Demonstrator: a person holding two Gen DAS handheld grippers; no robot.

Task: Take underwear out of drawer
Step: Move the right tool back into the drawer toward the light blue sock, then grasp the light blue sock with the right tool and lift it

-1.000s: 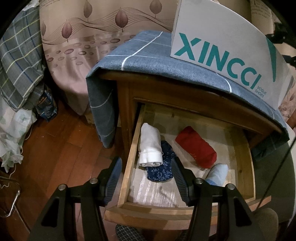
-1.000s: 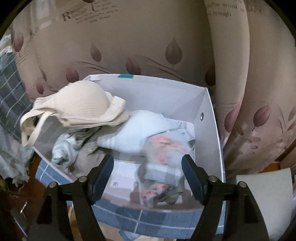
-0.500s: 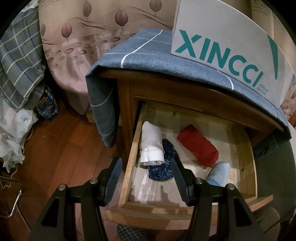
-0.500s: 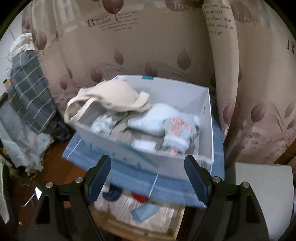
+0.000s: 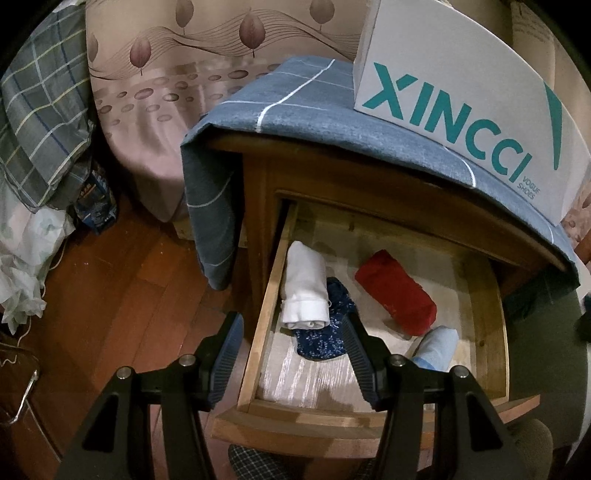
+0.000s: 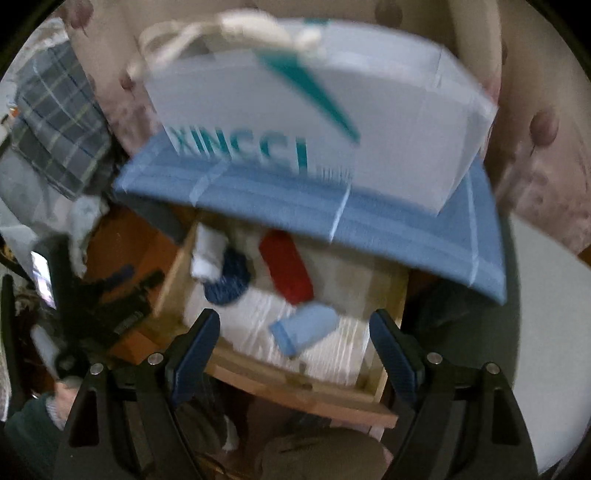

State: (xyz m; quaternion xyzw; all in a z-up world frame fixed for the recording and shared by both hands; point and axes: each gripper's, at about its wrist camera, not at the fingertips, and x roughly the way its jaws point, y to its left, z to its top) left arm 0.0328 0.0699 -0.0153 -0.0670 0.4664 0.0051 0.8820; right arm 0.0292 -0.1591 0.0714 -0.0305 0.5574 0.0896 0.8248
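The wooden drawer stands pulled out of the nightstand. Inside lie a white roll, a navy patterned piece, a red roll and a light blue roll. My left gripper hovers open and empty over the drawer's left wall. In the blurred right wrist view, my right gripper is wide open and empty above the drawer's front. The light blue roll shows between its fingers, apart from them. The red roll and navy piece lie beyond.
A white XINCCI shoebox stands on the blue cloth covering the nightstand top, with a beige bra over its rim. Curtains hang behind. Plaid bedding and bags crowd the wooden floor at left.
My right gripper has come down and back from over the shoebox to above the drawer's front, its jaws a little wider. The left gripper has stayed put.
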